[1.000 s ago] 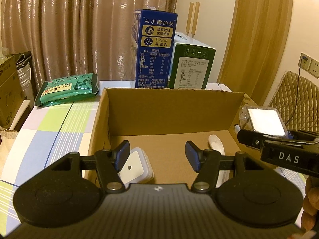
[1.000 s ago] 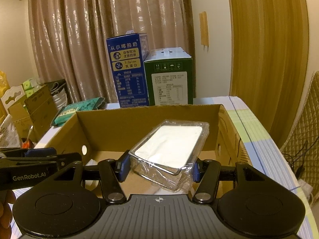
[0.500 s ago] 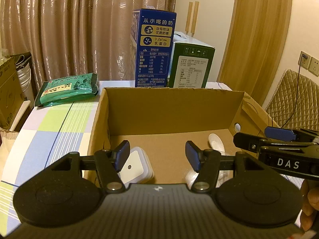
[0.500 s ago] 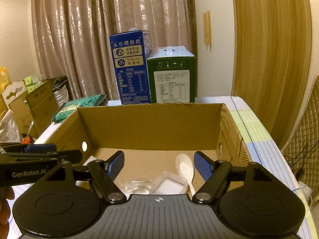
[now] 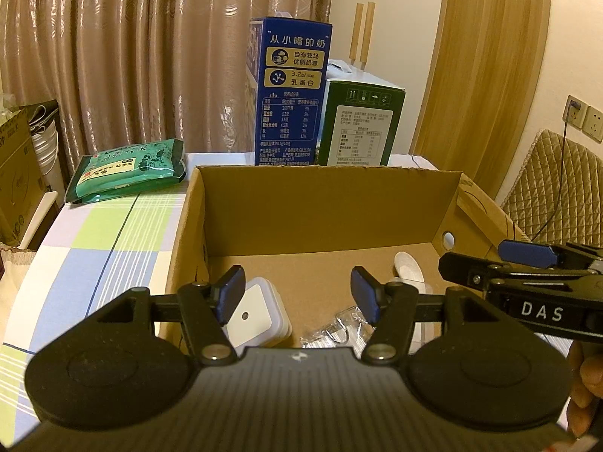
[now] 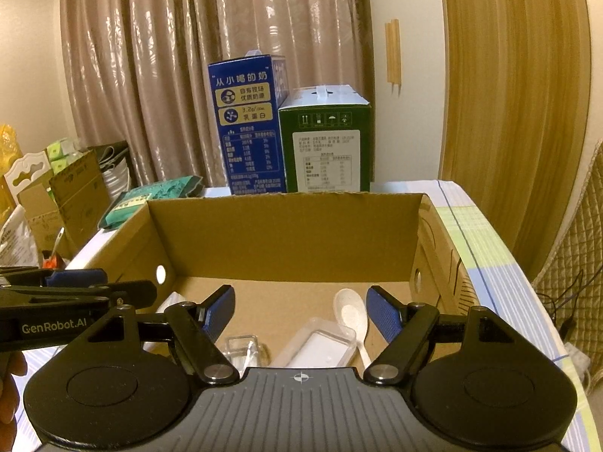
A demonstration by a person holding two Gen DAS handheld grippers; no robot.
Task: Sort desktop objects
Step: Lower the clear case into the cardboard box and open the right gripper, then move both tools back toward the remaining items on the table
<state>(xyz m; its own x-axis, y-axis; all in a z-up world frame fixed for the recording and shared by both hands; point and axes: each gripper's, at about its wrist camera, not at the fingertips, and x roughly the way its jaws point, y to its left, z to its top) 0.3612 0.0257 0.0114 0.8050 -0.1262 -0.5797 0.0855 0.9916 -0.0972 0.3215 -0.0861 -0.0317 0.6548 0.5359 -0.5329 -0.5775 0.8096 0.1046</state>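
An open cardboard box (image 5: 324, 203) stands on the checked tablecloth. Inside it lie a stack of white lidded tubs (image 5: 260, 316), a white spoon (image 6: 351, 310), a film-wrapped white tray (image 6: 320, 348) and a small clear container (image 6: 241, 348). My left gripper (image 5: 297, 295) hangs open over the box's near left part, nothing between its fingers. My right gripper (image 6: 301, 314) is open above the wrapped tray and spoon, clear of both. Each gripper shows at the edge of the other's view: the right gripper (image 5: 527, 263) and the left gripper (image 6: 75, 282).
A tall blue carton (image 5: 288, 94) and a green carton (image 5: 360, 128) stand behind the box. A green packet (image 5: 128, 169) lies at the back left of the table. Cardboard boxes (image 6: 68, 196) sit off the table's left; a quilted chair (image 5: 554, 196) is at the right.
The right gripper opened and let go of the wrapped white tray, which dropped into the box beside the spoon. The left gripper stayed still and open.
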